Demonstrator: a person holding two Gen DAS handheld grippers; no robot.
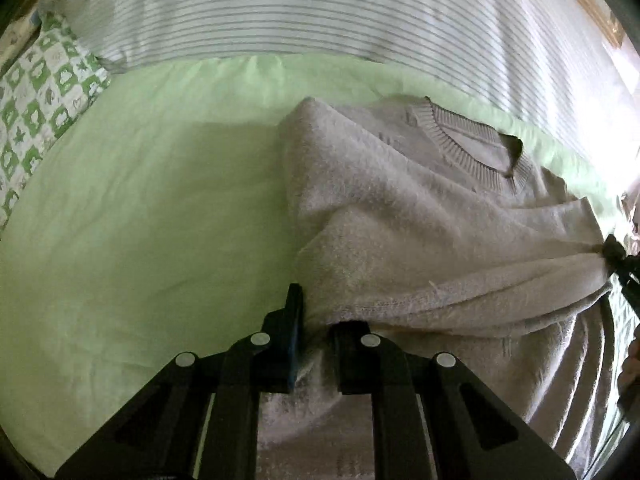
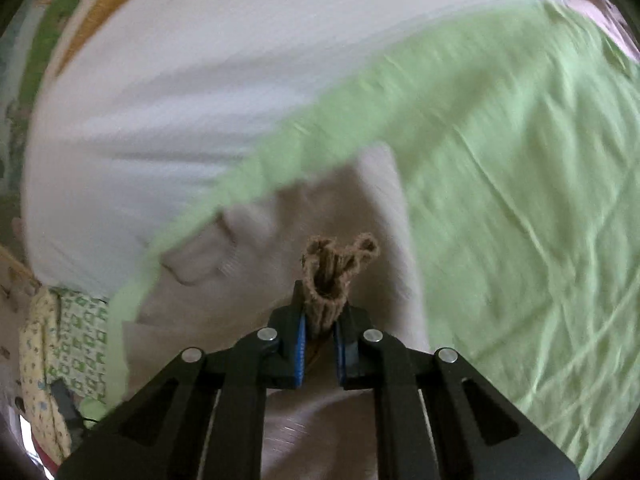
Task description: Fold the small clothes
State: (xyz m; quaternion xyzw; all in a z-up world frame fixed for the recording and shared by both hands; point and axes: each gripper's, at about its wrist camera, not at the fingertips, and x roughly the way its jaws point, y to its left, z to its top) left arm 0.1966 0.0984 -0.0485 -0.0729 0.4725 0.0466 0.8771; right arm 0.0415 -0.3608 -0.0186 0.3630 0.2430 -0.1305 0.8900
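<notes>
Between my left gripper's (image 1: 316, 344) fingers sits a bunched edge of the beige sweater (image 1: 400, 208), pinched tight. My right gripper (image 2: 320, 336) is clamped on a gathered, ribbed brown fold of the same sweater (image 2: 328, 276), which sticks up past the blue pads. Beyond both, the sweater lies spread on the light green sheet (image 1: 140, 208), its ribbed collar (image 1: 464, 140) at the far side. Farther back runs striped bedding (image 1: 280, 12), with a green checked pillow (image 1: 44, 92) at the left.
</notes>
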